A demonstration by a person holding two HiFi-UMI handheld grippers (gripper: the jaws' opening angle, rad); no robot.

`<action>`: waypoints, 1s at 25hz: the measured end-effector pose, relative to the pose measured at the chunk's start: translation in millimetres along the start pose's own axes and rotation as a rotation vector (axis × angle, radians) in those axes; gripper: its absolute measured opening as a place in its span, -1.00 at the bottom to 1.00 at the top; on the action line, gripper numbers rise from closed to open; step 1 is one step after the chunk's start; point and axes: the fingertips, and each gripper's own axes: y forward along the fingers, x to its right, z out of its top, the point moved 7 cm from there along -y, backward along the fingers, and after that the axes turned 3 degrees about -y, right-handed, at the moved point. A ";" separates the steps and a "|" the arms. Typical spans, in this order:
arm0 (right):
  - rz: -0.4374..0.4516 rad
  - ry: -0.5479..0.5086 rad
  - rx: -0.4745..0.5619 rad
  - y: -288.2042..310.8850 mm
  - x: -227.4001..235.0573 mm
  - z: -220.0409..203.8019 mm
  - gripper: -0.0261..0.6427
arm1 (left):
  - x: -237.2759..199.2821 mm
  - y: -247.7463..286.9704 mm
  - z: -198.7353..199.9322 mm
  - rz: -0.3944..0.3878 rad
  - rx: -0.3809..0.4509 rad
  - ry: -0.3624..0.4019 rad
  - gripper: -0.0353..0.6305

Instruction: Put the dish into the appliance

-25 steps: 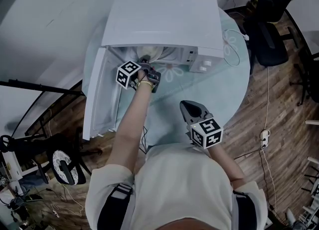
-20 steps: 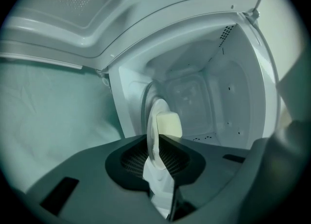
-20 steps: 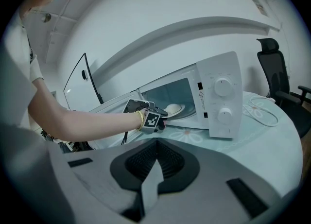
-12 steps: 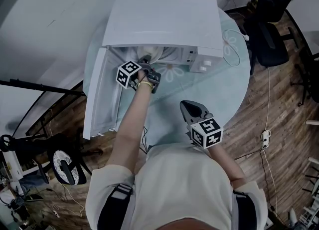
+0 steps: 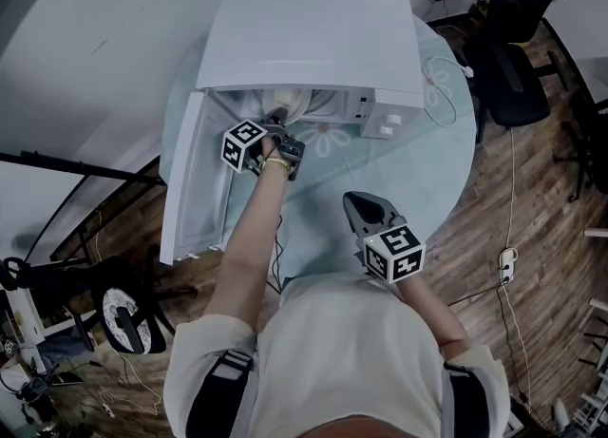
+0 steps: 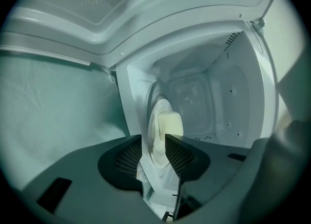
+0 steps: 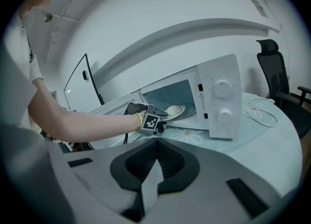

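Observation:
A white microwave (image 5: 313,42) stands on the round table with its door (image 5: 185,180) swung open to the left. Inside it rests a white dish (image 6: 156,157) carrying a pale yellow lump (image 6: 170,123); the dish (image 7: 174,111) also shows through the opening in the right gripper view. My left gripper (image 6: 153,145) reaches into the opening. Its jaws have just been opening, and the dish's rim stands between them, seemingly free of the pads. From above, the left gripper (image 5: 280,121) sits at the cavity's mouth. My right gripper (image 5: 353,200) hangs back near my body, shut and empty.
The table wears a light teal cloth (image 5: 399,180) with flower prints. A white cable (image 5: 442,80) lies right of the microwave. A black office chair (image 5: 518,37) stands at the far right. A power strip (image 5: 504,257) lies on the wooden floor.

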 end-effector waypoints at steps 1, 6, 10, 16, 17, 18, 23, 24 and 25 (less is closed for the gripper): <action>-0.001 -0.001 0.000 -0.4 -0.6 -0.6 -0.90 | 0.3 -0.8 0.1 -0.002 0.000 -0.002 -0.51; -0.004 -0.007 0.008 -3.5 -2.7 -0.3 -0.90 | 1.3 -8.0 -1.7 -0.005 -0.003 0.005 -0.50; -0.006 -0.013 0.021 -7.2 -4.7 1.7 -0.90 | 1.0 -20.8 -11.4 -0.009 -0.026 0.026 -0.51; 0.004 -0.036 0.037 -10.3 -9.1 4.8 -0.90 | 0.1 -51.3 -33.0 -0.026 -0.042 0.073 -0.51; 0.006 -0.039 0.038 -11.2 -10.1 5.0 -0.90 | 0.6 -57.7 -36.0 -0.028 -0.035 0.087 -0.52; 0.008 -0.041 0.039 -12.1 -11.0 5.2 -0.90 | 1.2 -64.4 -38.7 -0.028 -0.027 0.104 -0.59; 0.018 -0.052 0.043 -15.3 -16.3 7.3 -0.90 | 8.9 -97.3 -50.6 -0.050 -0.004 0.189 -0.83; 0.018 -0.055 0.045 -16.6 -16.9 7.6 -0.90 | 10.4 -103.8 -53.9 -0.061 -0.002 0.198 -0.85; 0.018 -0.058 0.049 -18.1 -17.0 8.0 -0.90 | 11.9 -110.1 -57.6 -0.071 -0.002 0.206 -0.86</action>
